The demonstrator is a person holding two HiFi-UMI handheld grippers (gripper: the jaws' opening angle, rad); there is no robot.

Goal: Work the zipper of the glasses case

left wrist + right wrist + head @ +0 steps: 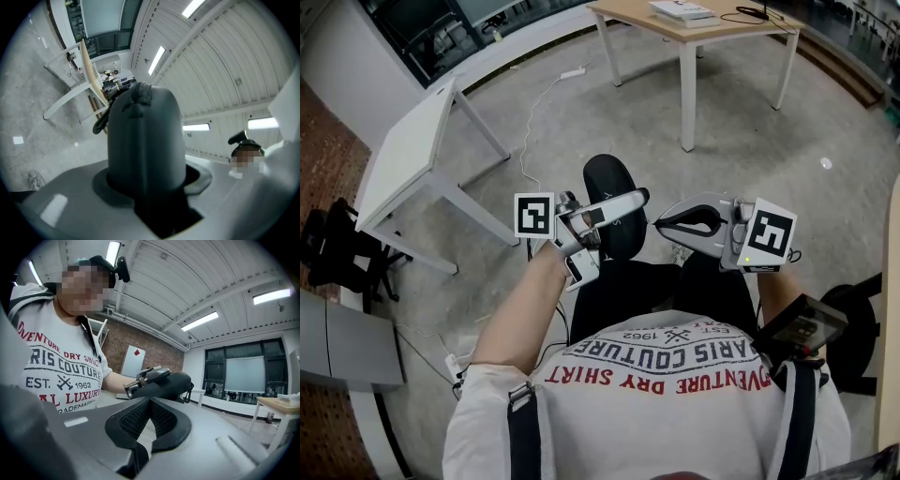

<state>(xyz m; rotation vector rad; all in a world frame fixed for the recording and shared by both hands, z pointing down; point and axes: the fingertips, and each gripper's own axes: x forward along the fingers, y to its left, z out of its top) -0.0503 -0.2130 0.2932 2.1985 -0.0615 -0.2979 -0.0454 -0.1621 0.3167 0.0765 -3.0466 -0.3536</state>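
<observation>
Black case (pixel 614 178) clamped, right claw (pixel 660 223) beside edge

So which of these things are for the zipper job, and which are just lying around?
For the job: the black oval glasses case, clamped in the left gripper; the right gripper, shut and empty, its tip near the case.

Just lying about: the white table, the wooden-topped table with papers on it, the white power strip.
</observation>
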